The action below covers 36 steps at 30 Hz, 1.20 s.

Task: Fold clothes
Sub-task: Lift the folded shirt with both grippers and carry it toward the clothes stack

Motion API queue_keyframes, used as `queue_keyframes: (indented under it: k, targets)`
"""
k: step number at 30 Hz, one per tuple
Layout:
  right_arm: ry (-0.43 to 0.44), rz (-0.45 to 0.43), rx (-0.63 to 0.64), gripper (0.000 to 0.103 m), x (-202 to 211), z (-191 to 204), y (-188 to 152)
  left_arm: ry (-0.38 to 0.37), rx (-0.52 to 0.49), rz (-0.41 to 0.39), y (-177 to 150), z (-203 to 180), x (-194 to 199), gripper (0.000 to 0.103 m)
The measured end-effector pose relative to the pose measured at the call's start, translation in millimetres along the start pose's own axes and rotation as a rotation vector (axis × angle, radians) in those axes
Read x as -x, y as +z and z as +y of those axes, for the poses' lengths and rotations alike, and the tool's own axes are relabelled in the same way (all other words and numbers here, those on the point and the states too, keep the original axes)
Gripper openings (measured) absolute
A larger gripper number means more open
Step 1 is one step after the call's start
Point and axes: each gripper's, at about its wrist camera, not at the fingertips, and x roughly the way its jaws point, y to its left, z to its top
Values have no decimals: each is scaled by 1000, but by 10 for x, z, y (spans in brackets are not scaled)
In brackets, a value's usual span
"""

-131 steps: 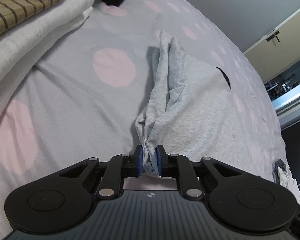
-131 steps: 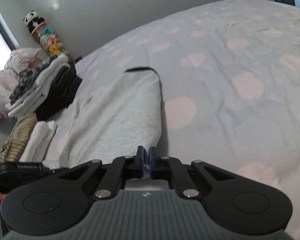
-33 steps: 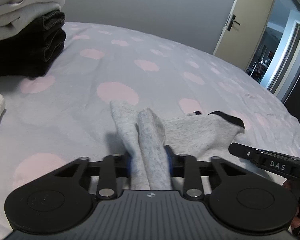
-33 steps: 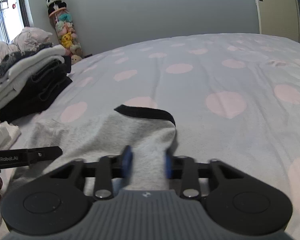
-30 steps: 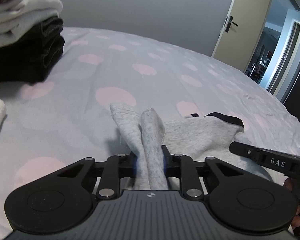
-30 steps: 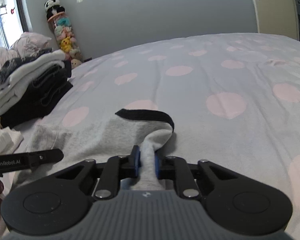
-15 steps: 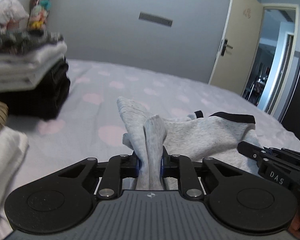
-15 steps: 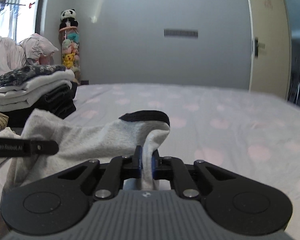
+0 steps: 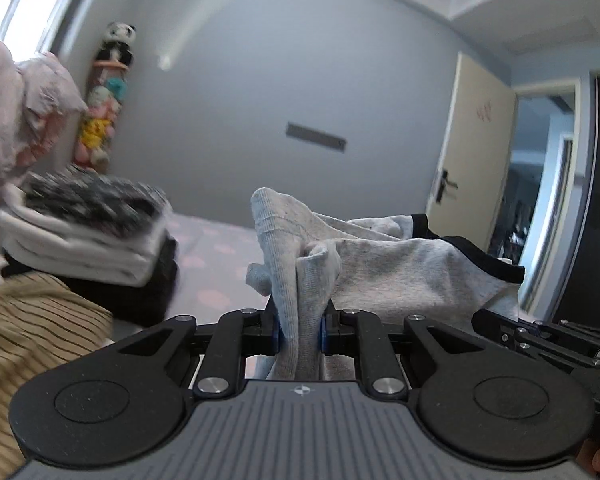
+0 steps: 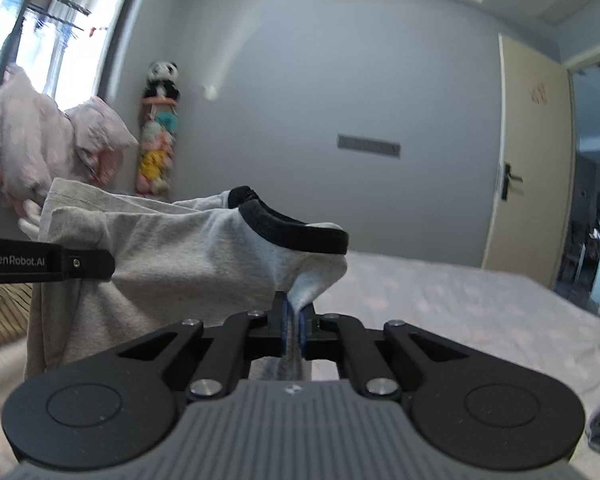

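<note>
Bedroom with grey walls and a bed (image 10: 480, 304) under a pink-dotted sheet. Left gripper (image 9: 299, 330) pinches a thick bunched fold of the grey garment (image 9: 400, 276); right gripper (image 10: 295, 326) is pressed nearly together on a thin edge of the same garment, just below its black neckband (image 10: 300, 236). Both hold the garment raised clear of the bed, stretched between them. Stacked folded clothes (image 9: 88, 216) sit to the left, a striped piece (image 9: 32, 328) nearer. A cream door (image 10: 534, 184) stands to the right.

Right gripper (image 10: 293, 326) jaws clamping grey garment (image 10: 188, 256), lifted above dotted bed (image 10: 460, 304)
</note>
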Motion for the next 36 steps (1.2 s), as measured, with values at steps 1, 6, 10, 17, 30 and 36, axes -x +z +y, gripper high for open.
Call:
queue_keyframes:
  k: [1,6,10,17,30,36]
  targets:
    - [15,-18,3,6,56,70,68,10,10,-16,63,59,95,19]
    - [116,-94,-2,6,240,455,445,73,10,-82,424,358,581,19]
    - [218,-128,-28,6,286,823,737,138,-33,-114,752,615,972,19]
    - [376,-124,-101,6,413,1541,1118,258,-146,-73,1292,1034,1422,19]
    - [461,53,-170,6,473,2322,1003,296,-194,121,1178,1701,1171,19]
    - [439,145,-127,6,-96,2368,751,275,-175,221,934,2131,639,20]
